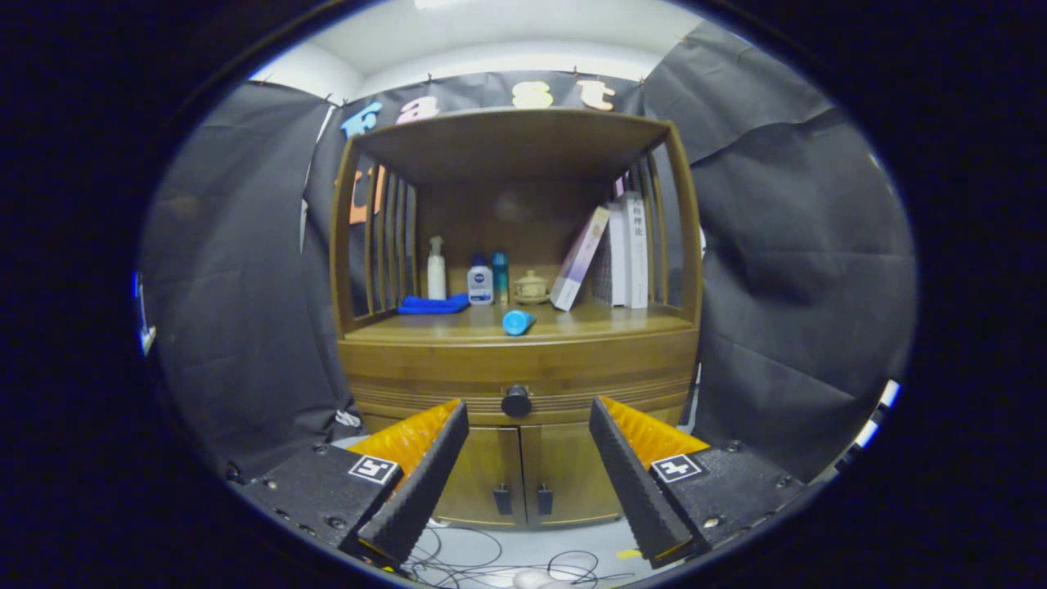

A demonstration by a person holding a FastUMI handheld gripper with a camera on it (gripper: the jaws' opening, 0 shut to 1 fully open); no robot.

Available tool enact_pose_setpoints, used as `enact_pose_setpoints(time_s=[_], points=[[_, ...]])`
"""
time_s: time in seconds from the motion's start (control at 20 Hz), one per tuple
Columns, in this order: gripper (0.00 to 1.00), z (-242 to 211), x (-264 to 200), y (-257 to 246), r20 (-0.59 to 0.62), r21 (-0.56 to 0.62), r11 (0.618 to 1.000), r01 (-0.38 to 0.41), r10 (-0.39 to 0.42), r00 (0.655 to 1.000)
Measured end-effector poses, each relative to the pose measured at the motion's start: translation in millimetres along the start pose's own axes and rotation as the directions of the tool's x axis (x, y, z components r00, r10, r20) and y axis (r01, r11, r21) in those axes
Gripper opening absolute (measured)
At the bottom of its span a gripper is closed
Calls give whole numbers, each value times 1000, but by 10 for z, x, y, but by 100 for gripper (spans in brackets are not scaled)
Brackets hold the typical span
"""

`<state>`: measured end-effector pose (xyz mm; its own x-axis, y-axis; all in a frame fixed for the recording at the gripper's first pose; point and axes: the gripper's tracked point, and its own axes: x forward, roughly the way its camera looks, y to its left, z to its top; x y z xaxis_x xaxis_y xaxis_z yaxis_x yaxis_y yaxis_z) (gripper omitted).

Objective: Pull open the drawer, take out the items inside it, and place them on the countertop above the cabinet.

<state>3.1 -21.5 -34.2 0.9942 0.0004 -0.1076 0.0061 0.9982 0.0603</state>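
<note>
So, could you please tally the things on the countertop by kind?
Bottles: 4, three upright, one lying down
Cloth: 1
Lidded cup: 1
Books: at least 3
Total: at least 9
Open gripper faces the drawer knob.

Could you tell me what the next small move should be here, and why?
Probably ease the tongs straight forward toward the drawer knob. The drawer looks fully closed, the knob sits beyond the open fingers and roughly centred between them, and nothing is gripped yet. Once the fingers flank the knob, closing on it should allow the pull.
</note>
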Motion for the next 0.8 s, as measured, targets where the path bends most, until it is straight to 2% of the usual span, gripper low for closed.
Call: enact_pose_setpoints(time_s=[0.15,0.35,0.8], points=[[98,302,-345,26,52,33,999,-21,19,998],[97,488,-588,50,81,11,1000,-4,3,997],[97,295,-635,243,48,-28,1000,-15,16,999]])
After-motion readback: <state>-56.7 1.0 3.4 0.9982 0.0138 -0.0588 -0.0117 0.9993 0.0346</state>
